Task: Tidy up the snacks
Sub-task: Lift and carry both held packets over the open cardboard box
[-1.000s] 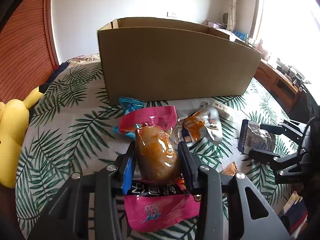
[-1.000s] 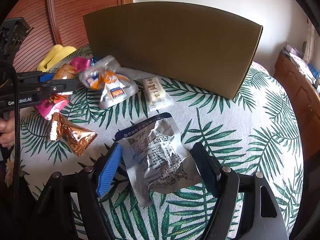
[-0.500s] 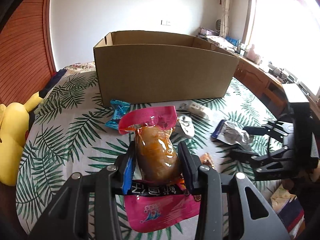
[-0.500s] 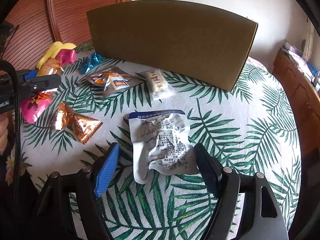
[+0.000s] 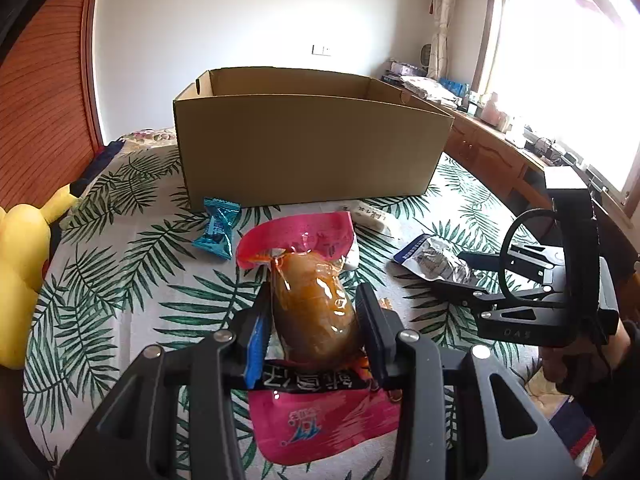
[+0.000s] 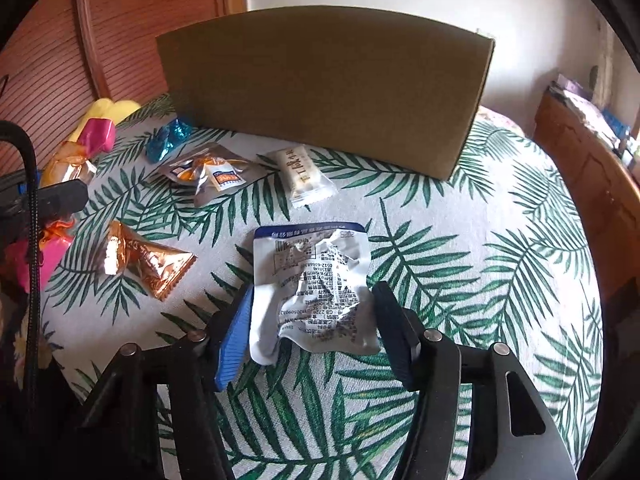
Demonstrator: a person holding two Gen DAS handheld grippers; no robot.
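My left gripper (image 5: 314, 320) is shut on a pink snack pack (image 5: 314, 320) with an orange-brown piece inside, held above the leaf-print cloth and facing the open cardboard box (image 5: 308, 148). My right gripper (image 6: 312, 308) has closed in on a white and blue foil pack (image 6: 316, 280), whose crumpled sides touch both fingers. That pack also shows in the left wrist view (image 5: 432, 258). The box (image 6: 320, 92) stands behind it.
On the cloth lie a blue candy (image 5: 216, 226), a copper foil pack (image 6: 144, 258), a silver and orange pack (image 6: 212, 176) and a white bar (image 6: 304, 174). A yellow plush toy (image 5: 20, 264) sits at the left edge. A wooden sideboard (image 5: 492, 160) runs along the right.
My left gripper has lifted and drawn back with the pink pack, so the box top now shows. My right gripper has closed on the white foil pack, crumpling it.
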